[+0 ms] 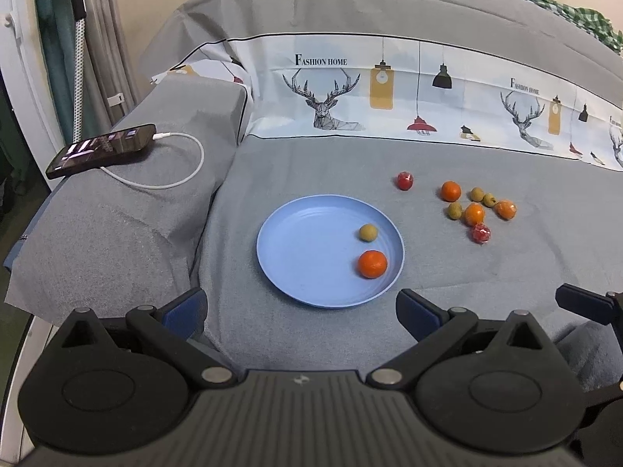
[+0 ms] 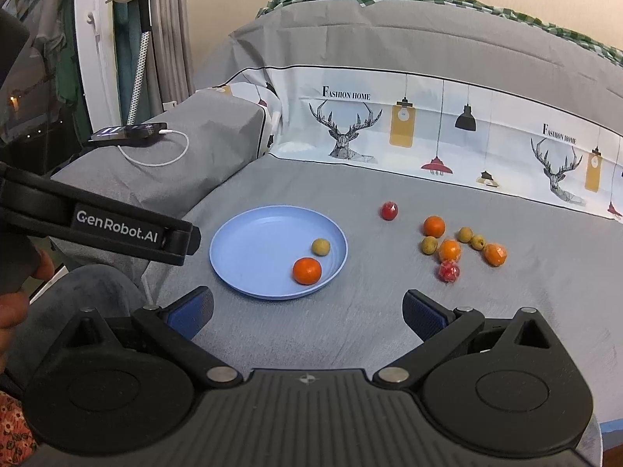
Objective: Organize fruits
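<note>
Grey bedding (image 1: 311, 163) (deer-print band behind) carries a blue plate (image 1: 303, 257), with loose fruit (image 1: 473, 214) to its right; left gripper (image 1: 301, 307) and right gripper (image 2: 307, 311) gape wide, holding nothing.

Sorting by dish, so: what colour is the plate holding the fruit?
The plate is light blue, clearest in the left wrist view.

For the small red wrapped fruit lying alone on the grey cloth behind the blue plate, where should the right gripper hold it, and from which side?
Grip the small red wrapped fruit across its round middle, coming from above with the open right gripper. It is roughly a ball and sits apart from the round blue plate and the fruit cluster, so both fingers probably have room. Its shiny wrapper may slip, so close gently.
</note>
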Tool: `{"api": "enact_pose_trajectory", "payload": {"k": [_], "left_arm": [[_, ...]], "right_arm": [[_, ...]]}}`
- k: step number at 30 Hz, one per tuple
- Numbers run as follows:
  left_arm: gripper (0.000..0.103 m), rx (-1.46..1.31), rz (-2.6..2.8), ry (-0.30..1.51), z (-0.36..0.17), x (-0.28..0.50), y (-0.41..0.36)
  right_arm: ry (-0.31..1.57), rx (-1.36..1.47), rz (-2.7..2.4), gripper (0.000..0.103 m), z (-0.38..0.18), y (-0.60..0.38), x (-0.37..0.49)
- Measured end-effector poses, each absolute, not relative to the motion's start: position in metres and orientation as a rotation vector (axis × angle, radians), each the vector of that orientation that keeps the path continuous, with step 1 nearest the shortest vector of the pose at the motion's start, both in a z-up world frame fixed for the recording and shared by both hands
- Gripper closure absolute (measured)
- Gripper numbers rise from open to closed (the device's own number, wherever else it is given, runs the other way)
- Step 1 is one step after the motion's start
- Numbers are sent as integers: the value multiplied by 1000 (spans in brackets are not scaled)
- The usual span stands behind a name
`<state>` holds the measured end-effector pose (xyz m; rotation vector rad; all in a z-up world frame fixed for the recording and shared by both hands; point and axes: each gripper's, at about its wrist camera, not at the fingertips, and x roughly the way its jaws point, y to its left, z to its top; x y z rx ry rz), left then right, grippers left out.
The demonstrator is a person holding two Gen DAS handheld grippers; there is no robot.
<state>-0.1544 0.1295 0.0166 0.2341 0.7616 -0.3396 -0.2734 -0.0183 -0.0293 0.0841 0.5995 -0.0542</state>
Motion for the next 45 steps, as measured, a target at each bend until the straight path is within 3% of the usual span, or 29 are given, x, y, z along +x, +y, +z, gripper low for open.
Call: {"api": "enact_pose_trajectory", "payload": {"k": [16, 27, 38, 40, 41, 42, 43, 44, 45], "left_arm": [[0, 287, -344, 865, -11, -121, 94], [0, 336, -448, 931, -46, -58, -16], [0, 479, -491, 930, -93, -10, -110], [0, 492, -502, 925, -97, -8, -120], [0, 495, -505, 924, -99, -9, -124], [0, 497, -509, 925, -101, -8, -129], [0, 498, -514, 927, -103, -8, -134], [0, 500, -518, 928, -105, -8, -138], [0, 503, -519, 928, -107, -6, -143]], "right_arm": [[619, 198, -222, 1, -63, -79, -247], [632, 301, -578, 1, -130, -221, -174], [668, 282, -521, 1, -196, -296, -80], [670, 259, -502, 7, -199, -301, -74], [666, 241, -502, 16, -199, -301, -73], [659, 226, -494, 33, -199, -302, -73], [642, 228, -476, 43, -197, -303, -75], [628, 235, -467, 64, -195, -306, -78], [622, 238, -480, 66, -194, -309, -80]]}}
